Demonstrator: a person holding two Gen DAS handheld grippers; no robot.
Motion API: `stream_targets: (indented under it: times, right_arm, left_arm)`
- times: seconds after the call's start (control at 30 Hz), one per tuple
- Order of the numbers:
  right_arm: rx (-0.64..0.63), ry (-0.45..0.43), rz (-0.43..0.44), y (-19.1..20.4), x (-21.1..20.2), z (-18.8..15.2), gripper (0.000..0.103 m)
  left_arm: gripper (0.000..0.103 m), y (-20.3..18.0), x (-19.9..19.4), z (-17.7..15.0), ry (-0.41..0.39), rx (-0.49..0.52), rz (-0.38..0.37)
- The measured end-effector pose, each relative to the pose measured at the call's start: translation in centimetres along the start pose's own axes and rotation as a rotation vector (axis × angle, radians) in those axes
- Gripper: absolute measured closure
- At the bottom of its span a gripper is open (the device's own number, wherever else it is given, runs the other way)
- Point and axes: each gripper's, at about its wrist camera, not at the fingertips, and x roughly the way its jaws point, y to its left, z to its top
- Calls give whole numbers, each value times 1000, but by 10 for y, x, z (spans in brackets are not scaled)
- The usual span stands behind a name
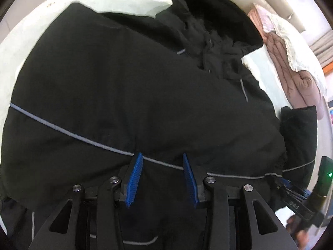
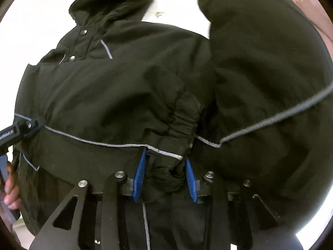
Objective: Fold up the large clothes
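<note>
A large black hooded jacket (image 1: 129,95) with thin grey piping lies spread on a white bed, hood at the far end. It fills the right wrist view too (image 2: 116,95), with one sleeve (image 2: 266,79) lying along its right side. My left gripper (image 1: 162,162) hovers over the jacket's lower body with its blue pads (image 1: 134,179) apart and nothing between them. My right gripper (image 2: 165,162) is closed on a bunched fold of the jacket near the gathered cuff (image 2: 166,173). The left gripper also shows at the left edge of the right wrist view (image 2: 18,131).
White bed sheet (image 1: 25,48) surrounds the jacket. A pink quilted garment (image 1: 291,70) and a white cloth (image 1: 291,39) are piled at the far right. A second black garment (image 1: 297,131) lies right of the jacket. The right gripper's body (image 1: 301,200) shows at lower right.
</note>
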Motion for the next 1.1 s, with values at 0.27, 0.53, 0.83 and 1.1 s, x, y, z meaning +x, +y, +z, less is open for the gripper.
stream_targets:
  times: [0.27,0.53,0.83,1.1]
  right_arm:
    - [72,-288,81,-60,-128,-1,33]
    - [314,-292,-40,-210,-98,54,33]
    - [502,-184,62,-295,-3,106,33]
    - [455,-146,190,-293,17,106,84]
  left_arm:
    - [61,-22,-8,1,4,51,45]
    - [61,-140,-1,-12,19,254,-173]
    - [61,-232,37,-39,83,445,-214]
    - [60,-220,56,-34,155,383,-249]
